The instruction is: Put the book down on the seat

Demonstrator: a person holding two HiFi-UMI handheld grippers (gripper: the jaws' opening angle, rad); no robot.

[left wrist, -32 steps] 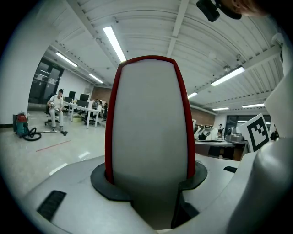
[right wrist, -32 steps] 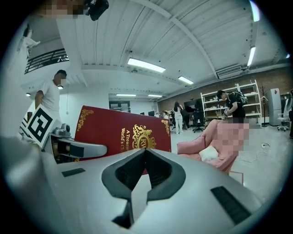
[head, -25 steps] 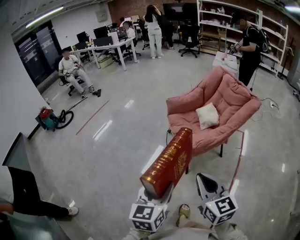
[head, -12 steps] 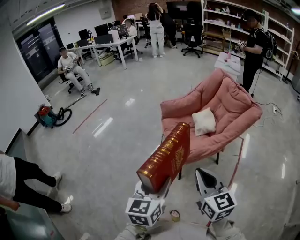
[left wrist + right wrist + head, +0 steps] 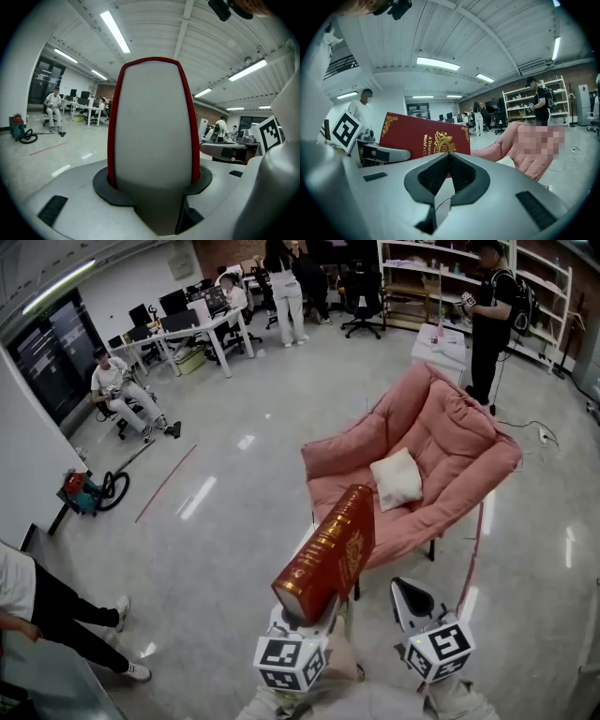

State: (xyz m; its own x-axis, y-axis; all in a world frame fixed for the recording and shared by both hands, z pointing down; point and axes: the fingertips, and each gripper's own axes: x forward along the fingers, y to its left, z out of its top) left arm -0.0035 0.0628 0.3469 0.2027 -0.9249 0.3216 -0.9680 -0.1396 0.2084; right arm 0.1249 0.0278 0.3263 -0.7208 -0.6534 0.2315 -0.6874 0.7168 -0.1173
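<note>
Seemingly forward-tilted left claw (image 5: 307, 611), book (image 5: 330, 549) aloft

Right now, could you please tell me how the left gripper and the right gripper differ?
The left gripper is shut on the red book; the right gripper is shut on nothing. The left gripper holds the book up on end, leaning; the right gripper hangs beside it, carrying nothing. Both bear marker cubes and point toward the pink chair.

Grey left tool (image 5: 307, 607) and right tool (image 5: 407, 592), each with black-and-white marker cube (image 5: 439, 650)
</note>
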